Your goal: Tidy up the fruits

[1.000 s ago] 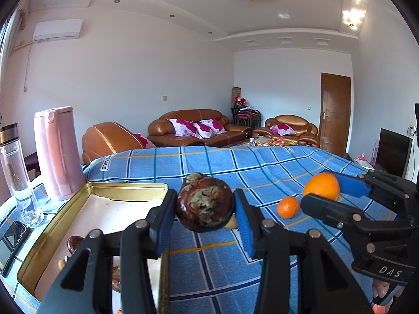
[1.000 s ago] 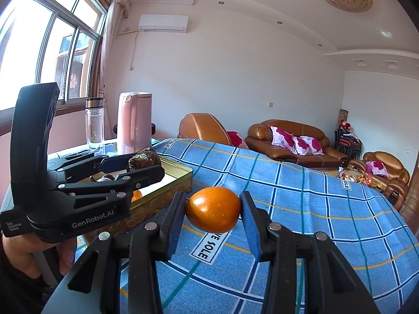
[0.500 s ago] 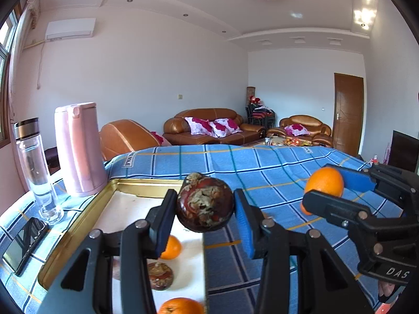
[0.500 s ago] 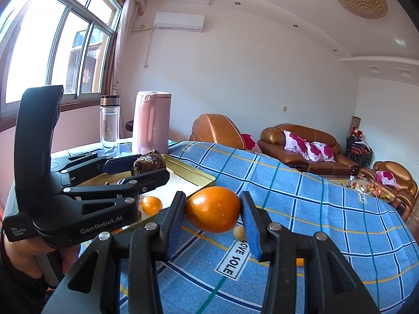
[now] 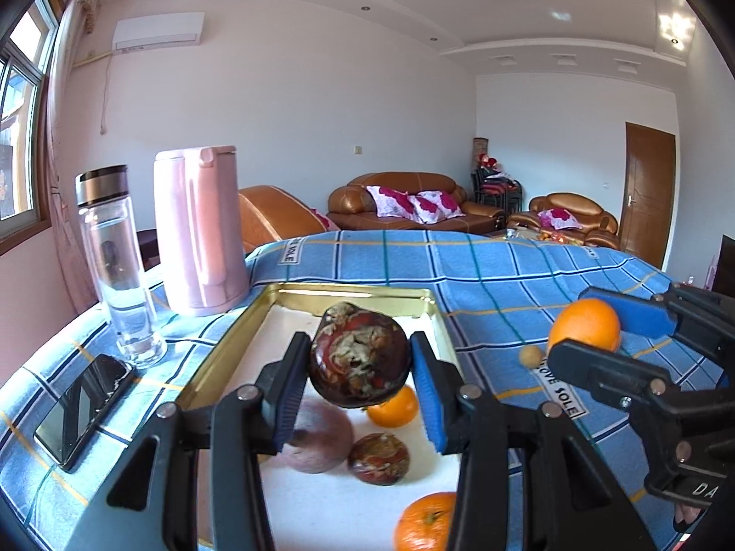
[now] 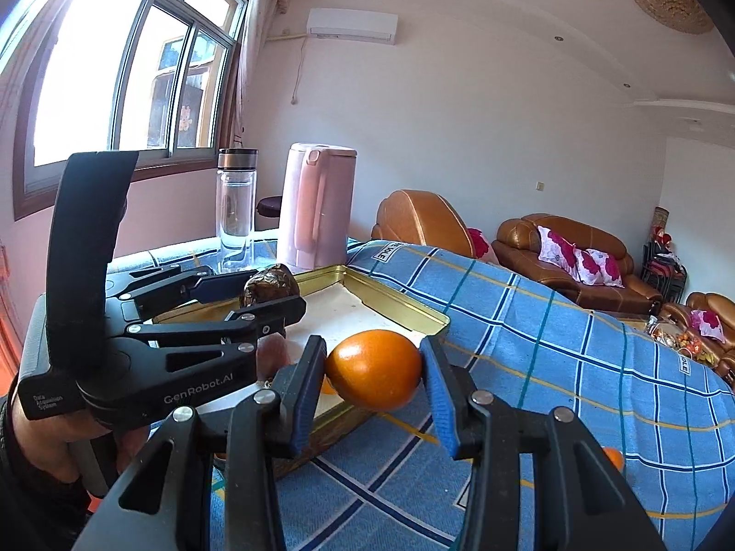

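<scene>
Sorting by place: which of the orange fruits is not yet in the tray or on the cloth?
The orange clamped in the right hand-held gripper, held above the cloth beside the gold tray. The others lie loose.

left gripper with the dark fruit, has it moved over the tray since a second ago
Yes. The left gripper and its dark fruit were beside the gold tray's right rim; now they hang over its white inside.

Your way into the gold tray (image 5: pixel 415 295) is open at its far white end. Fruit crowds its near end, and the pink kettle (image 5: pixel 198 229) and glass bottle (image 5: pixel 118 266) wall its left side.
</scene>
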